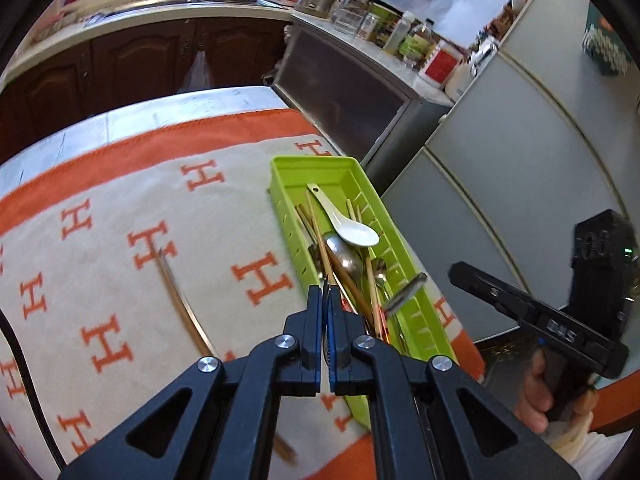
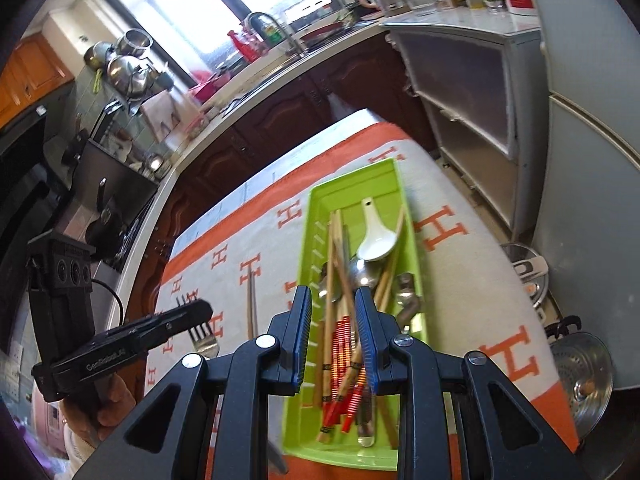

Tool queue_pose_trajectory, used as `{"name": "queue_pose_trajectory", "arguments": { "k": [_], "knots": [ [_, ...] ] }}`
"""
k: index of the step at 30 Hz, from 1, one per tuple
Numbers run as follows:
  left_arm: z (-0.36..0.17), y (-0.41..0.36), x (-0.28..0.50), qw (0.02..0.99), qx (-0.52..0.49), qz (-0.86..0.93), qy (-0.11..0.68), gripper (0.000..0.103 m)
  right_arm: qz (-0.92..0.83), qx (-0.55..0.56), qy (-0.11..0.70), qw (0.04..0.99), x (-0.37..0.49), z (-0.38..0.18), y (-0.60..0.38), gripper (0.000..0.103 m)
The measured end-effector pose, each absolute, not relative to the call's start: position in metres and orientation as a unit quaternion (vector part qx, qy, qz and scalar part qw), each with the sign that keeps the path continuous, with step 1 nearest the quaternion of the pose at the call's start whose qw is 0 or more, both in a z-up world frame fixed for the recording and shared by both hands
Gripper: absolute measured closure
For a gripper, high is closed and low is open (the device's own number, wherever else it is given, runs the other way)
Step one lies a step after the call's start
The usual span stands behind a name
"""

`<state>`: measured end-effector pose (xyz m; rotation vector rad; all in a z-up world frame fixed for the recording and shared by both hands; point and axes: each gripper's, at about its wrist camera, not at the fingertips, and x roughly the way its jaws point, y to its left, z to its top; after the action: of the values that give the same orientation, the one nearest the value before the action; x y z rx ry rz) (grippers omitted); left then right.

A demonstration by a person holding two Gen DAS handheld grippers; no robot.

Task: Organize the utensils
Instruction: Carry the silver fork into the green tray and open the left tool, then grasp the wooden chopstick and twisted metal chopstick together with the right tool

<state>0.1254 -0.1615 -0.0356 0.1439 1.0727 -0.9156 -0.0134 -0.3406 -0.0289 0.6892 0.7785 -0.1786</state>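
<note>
Two grippers are seen above a table draped with a cream cloth (image 1: 120,200) bordered in orange and printed with orange H letters. From the left wrist view, the left gripper (image 1: 326,292) is seen with its blue-padded jaws pressed together and nothing between them, held above the near end of a green tray (image 1: 288,184) that lies along the right edge of the cloth. Inside the tray a white ceramic spoon (image 1: 348,224) is laid over a metal spoon (image 1: 344,256), with several chopsticks (image 1: 320,236) crossed lengthwise under and beside them. A single pair of chopsticks (image 1: 180,292) is left on the cloth, well apart from the tray on its left. The right gripper (image 1: 520,304) is visible at the right edge, carried by a hand (image 1: 536,392). From the right wrist view, the right gripper (image 2: 332,312) is shown with its jaws a little apart and nothing clamped between them, poised over the tray (image 2: 360,176); red-banded chopstick ends (image 2: 340,360) are seen through the gap, lying in the tray below. The white spoon (image 2: 376,236) lies toward the far end. On the cloth to the tray's left, a fork (image 2: 200,332) is partly hidden behind the left gripper (image 2: 192,312), and the loose chopsticks (image 2: 251,300) lie between fork and tray.
</note>
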Motion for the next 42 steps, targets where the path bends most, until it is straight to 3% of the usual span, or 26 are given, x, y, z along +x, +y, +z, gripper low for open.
{"name": "queue_pose_trajectory", "arguments": {
  "k": [5, 14, 16, 20, 24, 29, 33, 42],
  "knots": [
    [-0.061, -0.217, 0.132, 0.762, 0.13, -0.399, 0.494, 0.103, -0.109, 0.343, 0.369, 0.857, -0.026, -0.035, -0.356, 0.079],
    [-0.067, -0.215, 0.126, 0.794, 0.109, -0.332, 0.497, 0.068, -0.127, 0.33, 0.378, 0.856, -0.03, -0.046, -0.355, 0.079],
    [-0.059, -0.204, 0.123, 0.806, 0.097, -0.317, 0.49, 0.049, -0.13, 0.328, 0.379, 0.855, -0.028, -0.05, -0.352, 0.079],
    [-0.041, -0.18, 0.113, 0.833, 0.088, -0.29, 0.463, 0.047, -0.126, 0.333, 0.39, 0.849, -0.019, -0.061, -0.348, 0.079],
    [-0.031, -0.156, 0.105, 0.851, 0.079, -0.263, 0.448, 0.033, -0.117, 0.325, 0.401, 0.848, -0.011, -0.066, -0.336, 0.079],
    [-0.029, -0.124, 0.095, 0.866, 0.08, -0.233, 0.436, 0.033, -0.105, 0.309, 0.41, 0.852, -0.002, -0.067, -0.317, 0.079],
    [-0.035, -0.094, 0.088, 0.871, 0.075, -0.206, 0.439, 0.026, -0.089, 0.295, 0.422, 0.852, 0.007, -0.068, -0.298, 0.079],
    [-0.065, -0.032, 0.083, 0.875, 0.059, -0.142, 0.46, 0.026, -0.033, 0.247, 0.451, 0.857, 0.036, -0.069, -0.241, 0.079]
  ]
}}
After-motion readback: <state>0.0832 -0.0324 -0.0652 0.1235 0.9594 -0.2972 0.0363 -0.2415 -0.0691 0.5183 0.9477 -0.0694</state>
